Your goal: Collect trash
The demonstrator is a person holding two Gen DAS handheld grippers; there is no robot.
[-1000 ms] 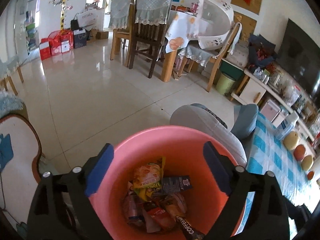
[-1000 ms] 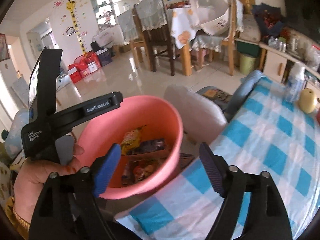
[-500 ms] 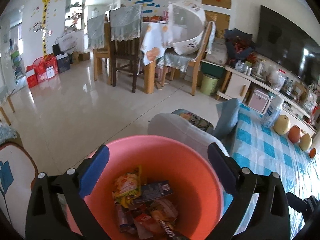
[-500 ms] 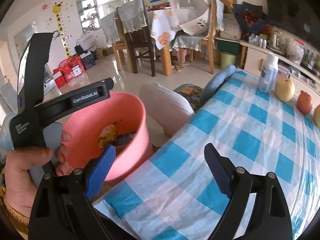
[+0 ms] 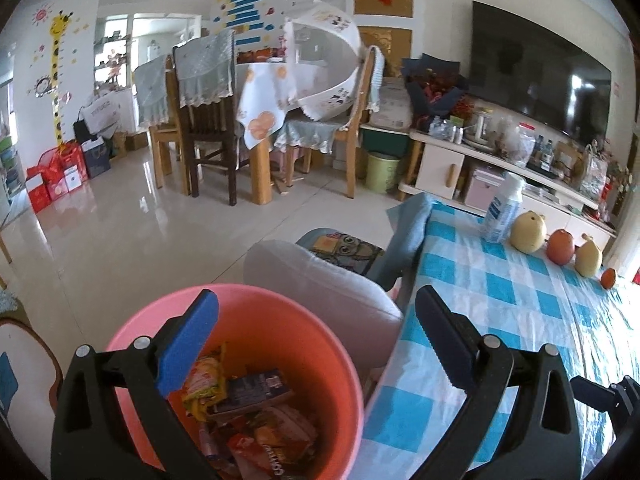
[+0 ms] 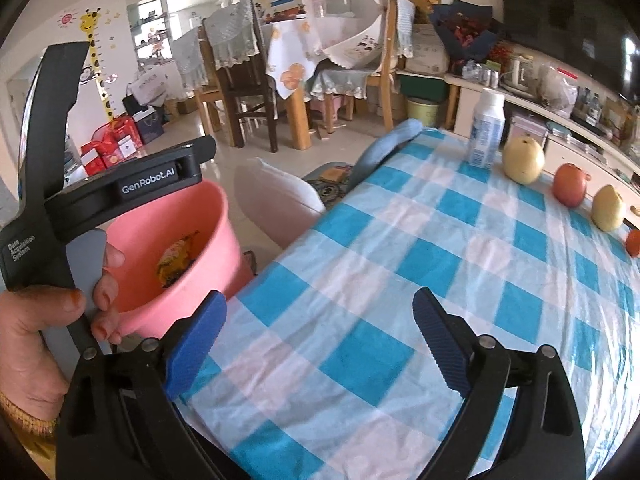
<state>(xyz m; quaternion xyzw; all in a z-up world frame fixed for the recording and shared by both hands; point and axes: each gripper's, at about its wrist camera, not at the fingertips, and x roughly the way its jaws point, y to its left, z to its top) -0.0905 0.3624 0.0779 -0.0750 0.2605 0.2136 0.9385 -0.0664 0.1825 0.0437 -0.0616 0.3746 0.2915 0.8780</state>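
Wrappers (image 5: 248,412) fill the bottom of the pink bucket (image 5: 320,344), which sits below and between your left gripper's (image 5: 316,344) fingers in the left wrist view; the blue pad of the left finger (image 5: 188,344) overlaps the bucket's near rim, while the right finger hangs over the edge of the checked desk (image 5: 512,304). Your left fingers are spread wide and grip nothing. Among the trash you can make out a yellow snack packet (image 5: 204,380), a dark packet (image 5: 256,392) lying across it and reddish packets nearer you.

Your right gripper (image 6: 316,344) hovers over the desk (image 6: 400,264), its fingers also wide apart with nothing between them. Only blue-and-white checked cloth lies ahead of these fingers. Off to the left of the left finger, the bucket (image 6: 188,240) stands just beside the desk edge, partly hidden behind your left hand (image 6: 36,344) and the black handle it holds.

Far ahead and to the right of your right fingers, along the desk's back edge, stand a white bottle (image 6: 486,132), a pear (image 6: 523,160), a red fruit (image 6: 569,185) and another pear (image 6: 608,208) in a row. Beyond the left finger a grey cushion (image 6: 276,200) rests beside the desk.
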